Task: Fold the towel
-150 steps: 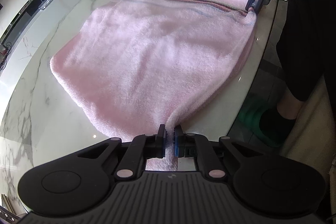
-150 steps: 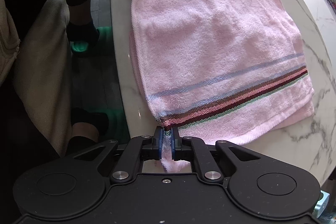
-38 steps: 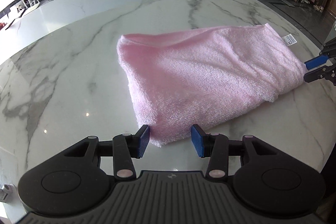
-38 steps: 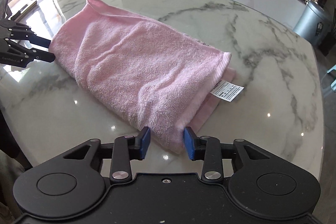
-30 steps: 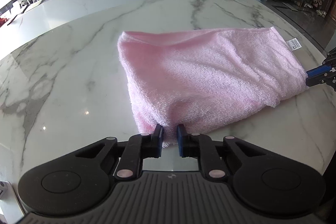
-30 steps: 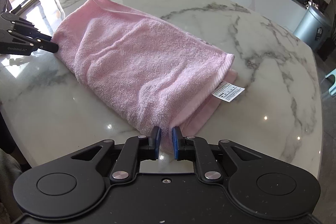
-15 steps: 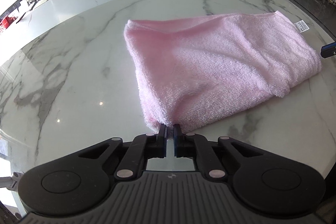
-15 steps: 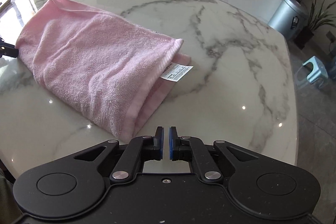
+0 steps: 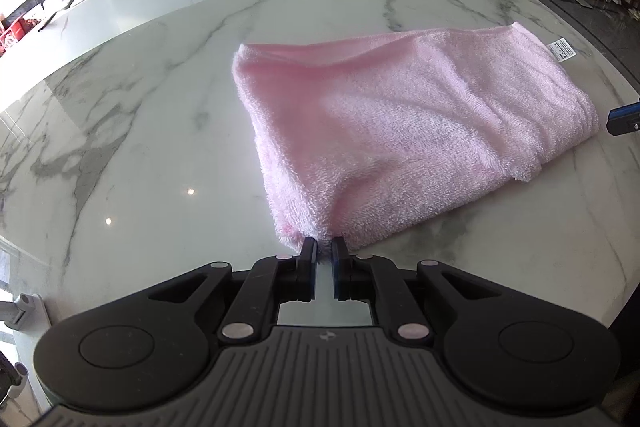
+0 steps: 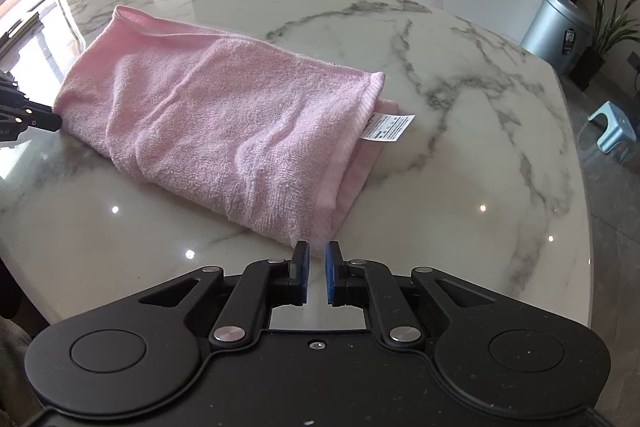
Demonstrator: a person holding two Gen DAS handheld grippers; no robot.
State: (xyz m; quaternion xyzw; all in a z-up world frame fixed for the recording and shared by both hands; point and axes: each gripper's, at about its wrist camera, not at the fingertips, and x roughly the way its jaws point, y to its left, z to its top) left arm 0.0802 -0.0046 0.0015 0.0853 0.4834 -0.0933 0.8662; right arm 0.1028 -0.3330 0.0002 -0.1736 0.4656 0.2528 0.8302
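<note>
Left gripper [image 9: 325, 247] pinches the towel [image 9: 400, 131] corner; right gripper [image 10: 316, 254], jaws just reopened slightly, holds nothing; regrip that corner before lifting both together

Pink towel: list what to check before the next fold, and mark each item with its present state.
1. Pink towel lies folded on the marble table, none of it hanging over the edge: ok.
2. Left tool is closed on its near corner, and the cloth draws to a point at the tips: ok.
3. Right tool grips its corner: not ok. Its jaws have just been opening, the corner sits at the tips, and the pads are not pressing on it.
4. Layers line up at the end by the care label: not ok. The lower layer and the label stick out past the top layer.
5. Top surface smooth: not ok, there are ridges across it.
</note>
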